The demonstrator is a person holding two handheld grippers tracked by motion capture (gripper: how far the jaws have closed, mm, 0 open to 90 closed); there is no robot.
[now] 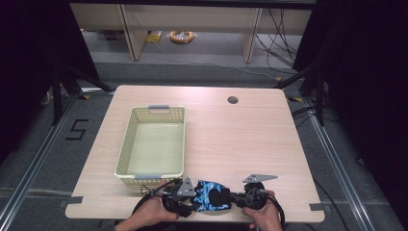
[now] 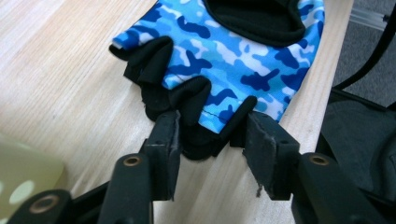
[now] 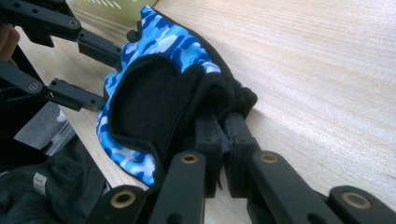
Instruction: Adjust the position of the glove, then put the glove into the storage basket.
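A blue camouflage fingerless glove (image 1: pixel 211 195) with black trim lies at the table's front edge, between my two grippers. In the left gripper view my left gripper (image 2: pixel 212 135) has a pad on either side of the finger end of the glove (image 2: pixel 233 51), and black fabric fills the gap between them. In the right gripper view my right gripper (image 3: pixel 224 135) is shut on the black cuff of the glove (image 3: pixel 163 42), with the left gripper (image 3: pixel 86 72) beyond at the far end. From above, the left gripper (image 1: pixel 195 197) and right gripper (image 1: pixel 231 196) face each other.
A pale yellow perforated basket (image 1: pixel 126 144) stands just behind the left gripper, and its corner (image 2: pixel 28 172) shows close by in the left gripper view. The wooden table (image 1: pixel 240 139) has a round cable hole (image 1: pixel 233 100) at the back right. The person's hands are at the table's front edge.
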